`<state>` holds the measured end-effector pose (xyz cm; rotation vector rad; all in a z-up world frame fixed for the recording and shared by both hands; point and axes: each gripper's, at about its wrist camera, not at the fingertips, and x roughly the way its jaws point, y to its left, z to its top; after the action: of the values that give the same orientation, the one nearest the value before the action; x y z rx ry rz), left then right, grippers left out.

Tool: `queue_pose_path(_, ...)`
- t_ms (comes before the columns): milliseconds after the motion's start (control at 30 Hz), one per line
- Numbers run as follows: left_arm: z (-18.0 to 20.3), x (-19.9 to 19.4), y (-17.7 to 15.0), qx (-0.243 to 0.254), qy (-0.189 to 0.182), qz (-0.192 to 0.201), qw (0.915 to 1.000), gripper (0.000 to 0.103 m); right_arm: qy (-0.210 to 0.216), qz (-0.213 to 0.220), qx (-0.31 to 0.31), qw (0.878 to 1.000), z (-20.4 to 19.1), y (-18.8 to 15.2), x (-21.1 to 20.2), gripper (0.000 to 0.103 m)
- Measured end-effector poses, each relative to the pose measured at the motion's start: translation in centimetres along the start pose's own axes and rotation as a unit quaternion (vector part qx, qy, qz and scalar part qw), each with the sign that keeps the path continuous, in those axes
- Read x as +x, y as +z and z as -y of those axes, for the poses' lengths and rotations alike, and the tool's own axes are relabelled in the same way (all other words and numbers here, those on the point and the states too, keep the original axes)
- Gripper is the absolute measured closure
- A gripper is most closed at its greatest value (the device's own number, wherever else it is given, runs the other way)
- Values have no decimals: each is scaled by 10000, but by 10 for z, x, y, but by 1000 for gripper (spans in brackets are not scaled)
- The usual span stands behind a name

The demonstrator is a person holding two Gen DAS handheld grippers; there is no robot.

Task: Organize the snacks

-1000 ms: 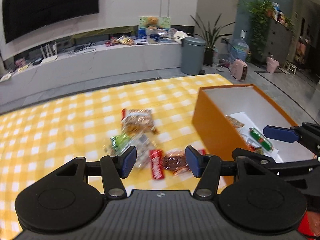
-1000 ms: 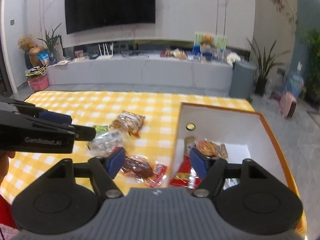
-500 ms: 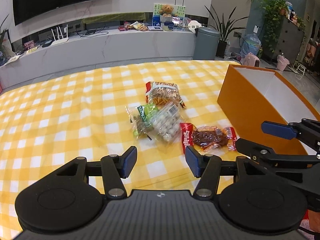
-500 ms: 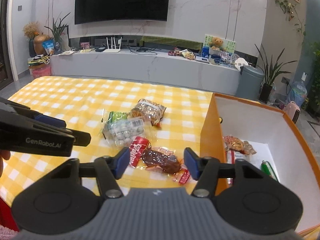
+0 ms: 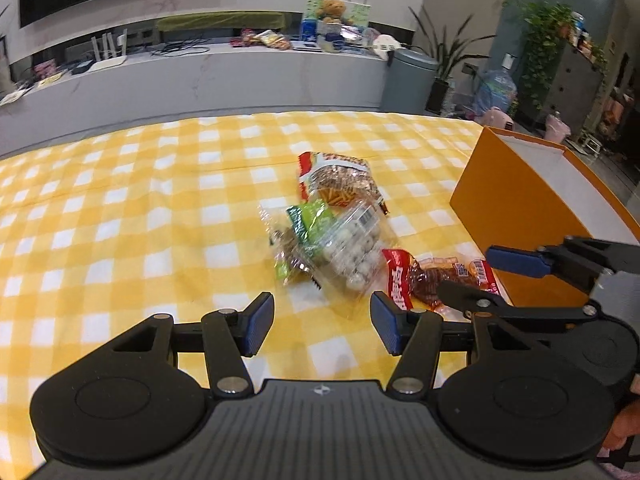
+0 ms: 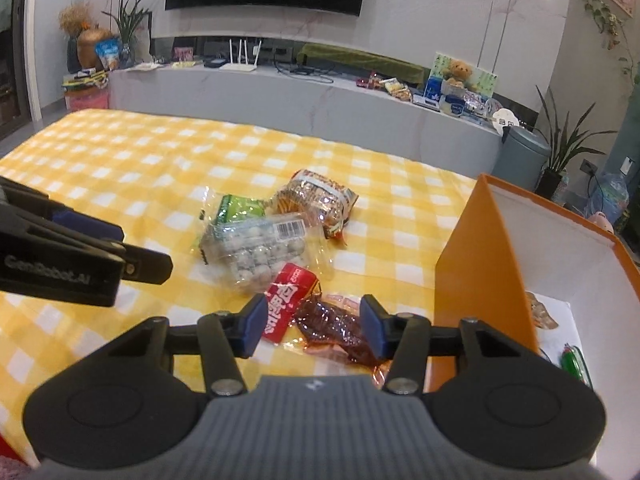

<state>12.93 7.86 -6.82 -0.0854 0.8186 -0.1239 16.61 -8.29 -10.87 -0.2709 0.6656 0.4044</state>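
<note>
grabbing the red meat snack next to the orange box

living room setup, yellow checked tablecloth (image 6: 120,160) over the table, tv and a long grey counter behind it. everything below is placed relative to the orange box (image 6: 480,280).

the snack pile sits just beside the box's near wall, on the cloth. closest to the box is the red-and-clear meat snack pack (image 6: 320,320), nearly touching the wall. a bit further from the box is the clear bag of round white candies (image 6: 256,248), with a green packet (image 6: 240,210) tucked against it, and the crinkly noodle-snack bag (image 6: 320,200) lies beyond those. a few snacks are already inside the box, including a green-wrapped one (image 6: 574,360).

your right gripper (image 6: 312,328) is closing, with the meat snack pack framed between its fingers, but from what i can see the pads aren't pressing on it yet, so nothing's held. your left gripper (image 5: 322,324) is spread wide and empty, hanging over bare cloth on the side of the candy bag away from the box.

handling guess: that pack looks light, floppy and slick, shiny film with a lumpy middle. i'd pinch across the thick meaty part or the red printed end rather than the thin clear edge, which will likely slip or fold. it probably droops when lifted, so clear the box wall with room to spare. candy bag looks heavier and shifty.
</note>
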Motion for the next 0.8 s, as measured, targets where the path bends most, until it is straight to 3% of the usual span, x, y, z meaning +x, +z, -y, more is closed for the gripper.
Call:
queue_pose_path(367, -3, 40, 21, 351, -344, 124, 9987, 37, -467, -297, 65, 9984, 9, 17, 55, 54)
queue_pose_path(500, -2, 53, 23, 628, -380, 133, 9972, 37, -313, -409, 157, 9986, 13, 16, 68, 57)
queue_pose_path(633, -7, 62, 22, 550, -493, 27, 9973, 38, -226, -331, 135, 9991, 14, 17, 76, 59)
queue_pose_path(700, -9, 62, 21, 479, -559, 52, 9973, 47, -151, -248, 145, 9995, 15, 17, 79, 65)
queue_pose_path(800, -9, 60, 20, 405, -419, 106, 9982, 70, 48, -231, 187, 9995, 14, 18, 83, 77)
